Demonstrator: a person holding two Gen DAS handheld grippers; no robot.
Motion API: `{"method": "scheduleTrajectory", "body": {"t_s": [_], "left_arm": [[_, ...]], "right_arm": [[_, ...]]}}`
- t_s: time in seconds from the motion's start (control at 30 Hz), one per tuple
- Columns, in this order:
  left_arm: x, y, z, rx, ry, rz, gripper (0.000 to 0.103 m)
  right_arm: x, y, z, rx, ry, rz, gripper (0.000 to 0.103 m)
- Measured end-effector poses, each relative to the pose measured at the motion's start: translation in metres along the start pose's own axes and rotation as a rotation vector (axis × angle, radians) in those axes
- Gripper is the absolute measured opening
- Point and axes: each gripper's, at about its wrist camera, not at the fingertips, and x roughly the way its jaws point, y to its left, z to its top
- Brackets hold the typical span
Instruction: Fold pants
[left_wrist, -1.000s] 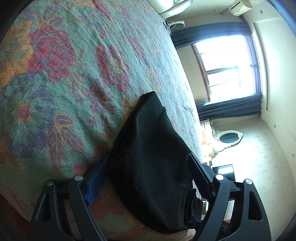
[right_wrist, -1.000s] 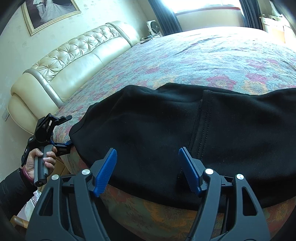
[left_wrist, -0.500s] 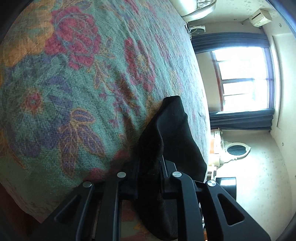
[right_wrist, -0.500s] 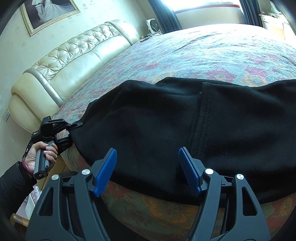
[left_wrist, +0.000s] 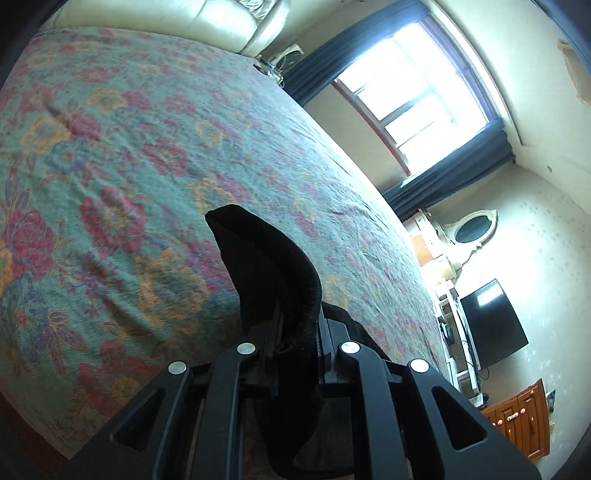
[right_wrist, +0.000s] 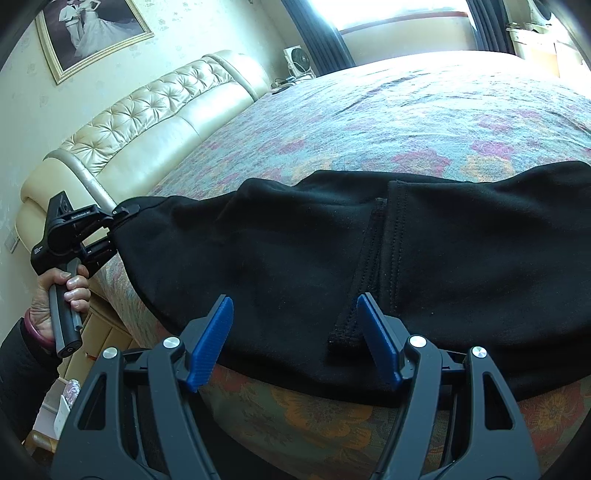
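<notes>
— What do you see from your left wrist?

— My left gripper (left_wrist: 295, 332) is clamped on a bunch of the black pants (left_wrist: 273, 280). The cloth stands up between my closed jaws in a dark hump and hangs down below them. Beyond it lies the flowered bedspread (left_wrist: 147, 147), then a window (left_wrist: 417, 92) with dark curtains (left_wrist: 454, 166) and a television (left_wrist: 491, 325) against the wall.

— And from your right wrist?

— My right gripper (right_wrist: 295, 339) is released; its blue pads (right_wrist: 212, 343) stand wide apart, just at the near edge of the pants (right_wrist: 277, 251), pressing on nothing. The pants lie spread across the near side of the bedspread (right_wrist: 406, 122) and hang a little over the bed's edge. A stitched seam (right_wrist: 373, 258) runs toward my right pad.

— Can you see your other hand there?

— Yes. On the left, my left hand (right_wrist: 59, 295) grips the handle, and my left gripper (right_wrist: 118, 229) pinches the far corner of the pants and holds it above the bed's edge. Behind it stands the cream tufted headboard (right_wrist: 147, 122), with a framed picture (right_wrist: 92, 29) on the wall.
</notes>
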Motion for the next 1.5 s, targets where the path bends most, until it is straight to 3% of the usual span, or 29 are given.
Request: {"method": "scheduleTrajectory", "body": {"t_s": [0.3,0.63,0.97,1.2,1.5], "left_arm": [[0.018,-0.086,-0.01,0.195,0.02,-0.093,0.013],[0.062,-0.158,-0.063,0.367,0.11,-0.163,0.013],[0.114,-0.176,-0.117,0.491,0.203,-0.108,0.013],[0.138,-0.185,-0.147,0.567,0.25,-0.083,0.014],[0.16,-0.188,-0.171,0.625,0.292,-0.055,0.014]], "right_arm": [[-0.039,-0.028,0.004,0.132,-0.056,0.016,0.07],[-0.07,-0.08,0.006,0.285,-0.119,0.011,0.07],[-0.063,-0.117,0.025,0.514,-0.107,0.217,0.07],[-0.031,-0.123,0.045,0.608,-0.037,0.388,0.07],[0.027,-0.126,0.072,0.633,0.084,0.462,0.075]]}}
